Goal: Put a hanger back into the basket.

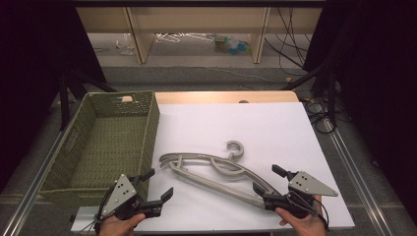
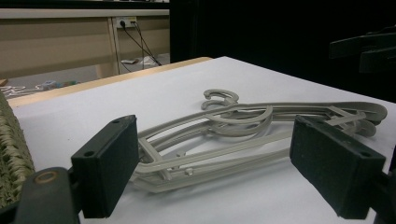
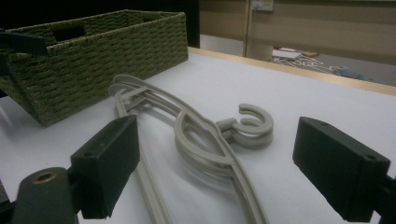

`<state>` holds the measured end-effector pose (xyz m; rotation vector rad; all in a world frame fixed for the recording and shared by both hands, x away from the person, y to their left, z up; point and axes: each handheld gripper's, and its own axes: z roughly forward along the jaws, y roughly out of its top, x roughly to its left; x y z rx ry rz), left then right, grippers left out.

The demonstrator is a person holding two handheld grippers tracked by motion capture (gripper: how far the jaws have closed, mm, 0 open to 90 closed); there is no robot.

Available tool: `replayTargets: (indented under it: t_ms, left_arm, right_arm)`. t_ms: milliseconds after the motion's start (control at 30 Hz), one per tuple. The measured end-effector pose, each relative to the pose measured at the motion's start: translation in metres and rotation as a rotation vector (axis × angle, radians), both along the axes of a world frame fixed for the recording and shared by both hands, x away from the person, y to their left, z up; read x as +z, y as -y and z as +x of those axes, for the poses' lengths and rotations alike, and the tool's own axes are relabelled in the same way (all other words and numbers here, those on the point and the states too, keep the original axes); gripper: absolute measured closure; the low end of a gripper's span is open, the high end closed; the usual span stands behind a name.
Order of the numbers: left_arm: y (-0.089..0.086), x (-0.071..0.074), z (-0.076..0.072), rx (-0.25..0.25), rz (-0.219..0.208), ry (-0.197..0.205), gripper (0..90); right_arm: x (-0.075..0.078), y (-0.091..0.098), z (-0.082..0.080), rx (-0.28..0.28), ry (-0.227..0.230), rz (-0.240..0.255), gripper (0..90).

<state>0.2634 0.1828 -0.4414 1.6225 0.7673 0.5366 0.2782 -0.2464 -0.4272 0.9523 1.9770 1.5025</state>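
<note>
The grey hangers (image 1: 216, 172), which look like 2 stacked together, lie flat on the white counter (image 1: 255, 123), just right of the green woven basket (image 1: 105, 142). Their long axis runs from about 10 o'clock, the end near the basket, down to 4 o'clock, the end that reaches the right tool (image 1: 268, 183), while the hook (image 1: 236, 149) points toward 12 o'clock. Both tools stand wide with nothing between the jaws: the left tool (image 1: 158, 186) hovers at the counter's near edge by the basket corner, apart from the hangers, and the right tool sits at the hangers' near end, though I cannot tell whether it touches. The step looks like a pick-up for the basket. To do it well, bring the right tool's jaws square across the thin arms, not along them, catch both hangers together, and lift level so the hooks do not snag.
</note>
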Motion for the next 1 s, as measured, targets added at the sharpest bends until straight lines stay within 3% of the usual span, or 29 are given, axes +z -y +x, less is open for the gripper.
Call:
replayTargets:
  t_ms: [33,367,533,567,667,733,833,867,1000]
  left_arm:
    - [0.000,0.000,0.000,0.001,-0.001,-0.001,15.7]
    - [0.001,0.000,0.000,-0.006,0.006,0.002,15.7]
    - [0.001,0.000,0.000,-0.007,-0.001,0.006,15.7]
    - [0.001,0.000,0.000,-0.008,0.002,0.008,15.7]
    - [0.001,0.000,0.000,-0.008,0.002,0.009,15.8]
    - [0.001,0.000,0.000,-0.006,-0.005,0.007,15.7]
    - [0.001,0.000,0.000,-0.008,-0.002,0.012,15.8]
    - [0.000,0.000,0.000,-0.007,0.001,0.010,15.8]
    - [0.000,0.000,0.000,-0.012,0.003,0.011,15.8]
  right_arm:
    - [0.000,-0.001,0.000,0.009,-0.015,0.014,15.6]
    - [0.000,-0.004,0.002,0.030,-0.031,-0.008,15.8]
    - [0.002,-0.004,0.010,0.033,-0.044,-0.046,16.1]
    - [0.003,-0.001,0.015,0.022,-0.057,-0.075,16.2]
    - [0.003,-0.001,0.023,0.026,-0.063,-0.074,16.7]
    - [0.005,0.000,0.034,0.019,-0.100,-0.116,17.6]
    - [0.008,-0.004,0.046,0.025,-0.119,-0.152,19.1]
    - [0.011,-0.009,0.056,0.038,-0.137,-0.197,21.9]
    - [0.013,-0.016,0.068,0.061,-0.162,-0.253,23.9]
